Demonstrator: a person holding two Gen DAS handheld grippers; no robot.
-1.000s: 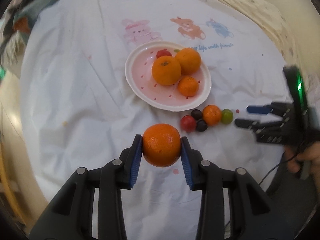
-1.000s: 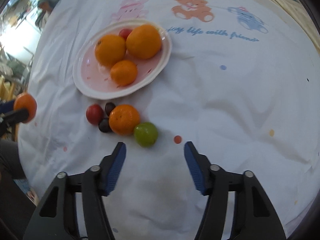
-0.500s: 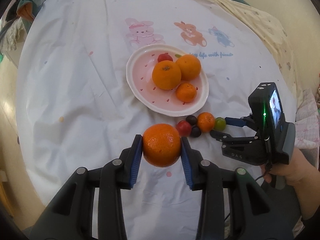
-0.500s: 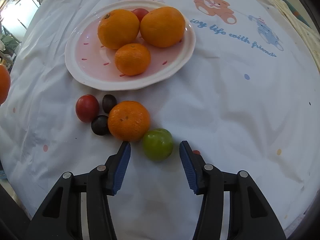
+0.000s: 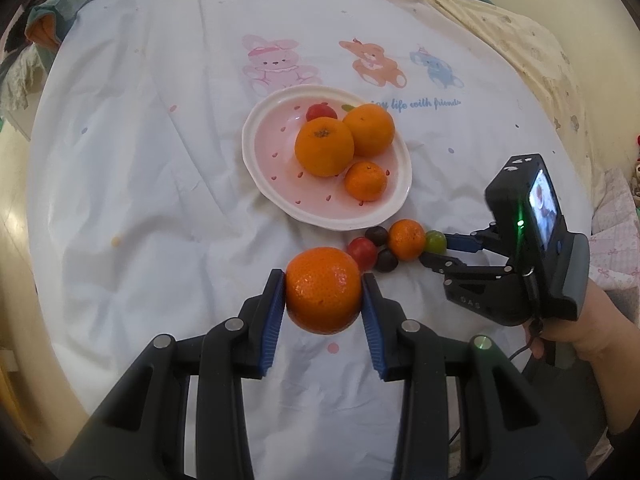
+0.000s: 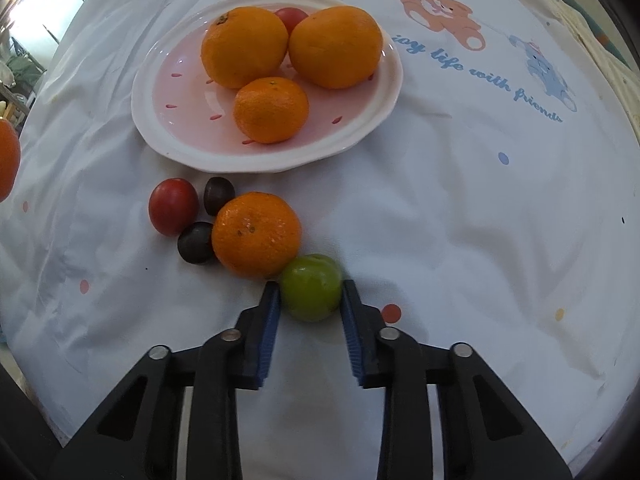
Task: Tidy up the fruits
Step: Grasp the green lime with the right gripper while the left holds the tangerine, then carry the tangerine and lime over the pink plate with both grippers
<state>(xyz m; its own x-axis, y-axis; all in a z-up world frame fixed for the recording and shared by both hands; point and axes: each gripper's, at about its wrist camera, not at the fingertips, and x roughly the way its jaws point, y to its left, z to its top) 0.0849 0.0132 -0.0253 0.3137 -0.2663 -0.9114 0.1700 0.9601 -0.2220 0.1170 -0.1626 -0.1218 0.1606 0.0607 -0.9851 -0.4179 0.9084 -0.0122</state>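
My left gripper (image 5: 323, 292) is shut on a large orange (image 5: 322, 280), held above the white cloth in front of the pink plate (image 5: 260, 176). The plate (image 6: 168, 92) carries two big oranges, a small mandarin (image 6: 271, 109) and a red tomato. Just before the plate lie a mandarin (image 6: 256, 234), a red cherry tomato (image 6: 173, 206) and two dark fruits (image 6: 219, 195). My right gripper (image 6: 310, 294) points down at the cloth, its jaws closing, and both blue pads touch the sides of a green fruit (image 6: 311, 300) resting beside the loose mandarin.
A white cloth (image 6: 460, 220) printed with cartoon animals and blue lettering covers the round table. A person's hand (image 5: 576, 328) holds the right gripper at the table's right side. Beige patterned fabric (image 5: 520, 40) lies beyond the far right edge.
The right gripper came closer to the loose fruits and sank to the cloth, and its jaws narrowed from wide apart onto the green fruit. The left gripper kept still with its orange.
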